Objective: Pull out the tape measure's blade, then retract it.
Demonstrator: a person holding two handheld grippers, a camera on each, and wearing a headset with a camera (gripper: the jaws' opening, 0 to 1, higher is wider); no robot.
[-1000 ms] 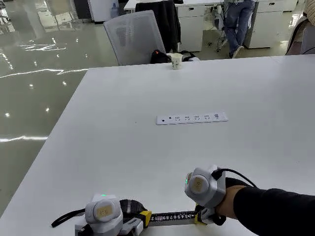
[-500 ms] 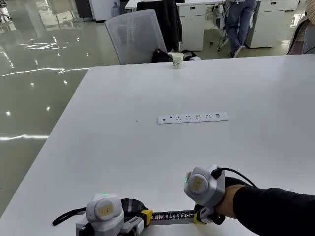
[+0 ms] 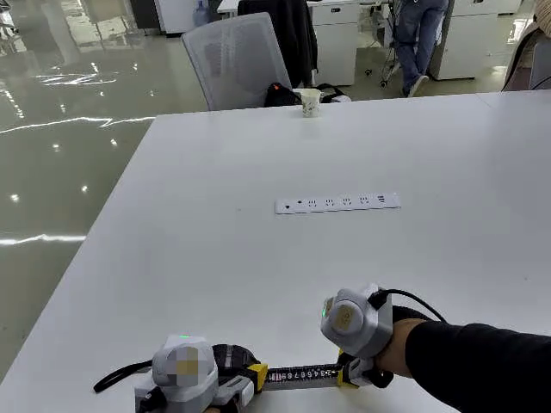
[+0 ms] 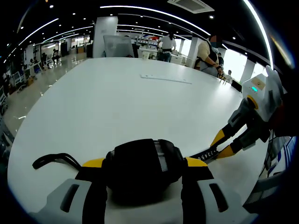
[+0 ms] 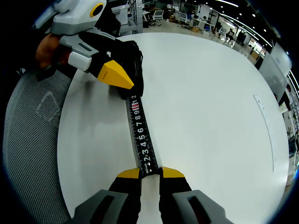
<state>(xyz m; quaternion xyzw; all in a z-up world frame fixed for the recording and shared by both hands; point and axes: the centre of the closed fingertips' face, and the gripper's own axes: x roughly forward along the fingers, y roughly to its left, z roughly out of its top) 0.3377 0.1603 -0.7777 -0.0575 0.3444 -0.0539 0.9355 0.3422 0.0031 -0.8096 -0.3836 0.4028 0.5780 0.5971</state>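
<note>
Plainly legible on the drawn-out blade (image 5: 140, 135) in the right gripper view: black digits 2 through 9, then a red figure closer to the case. Tiny lettering on one yellow jaw tip of the left gripper (image 4: 145, 163), too small to read.

Clamped from both sides by that left gripper: the black tape measure case (image 4: 140, 173), yellow tips against its flanks, a dark wrist strap (image 4: 51, 160) looping off to one side. Sits at the table's (image 3: 215, 215) near edge, toward the left corner.

Pinched between the closed jaws of the right gripper (image 5: 144, 173): the blade's free end, a little further right along the same edge. Runs as a short, straight length between the 2 grippers, low over the tabletop.

Mid-table, well apart from both tools: a white power strip (image 3: 337, 203) with a row of sockets, lying roughly parallel to the near edge.

At the far edge: 1 paper cup (image 3: 309, 101), upright, contents not visible.

Just beyond that edge: a grey mesh office chair (image 3: 237, 60). Further back: white cabinets (image 3: 469, 39) and a standing person's legs (image 3: 417, 39), on a glossy floor (image 3: 69, 129).
</note>
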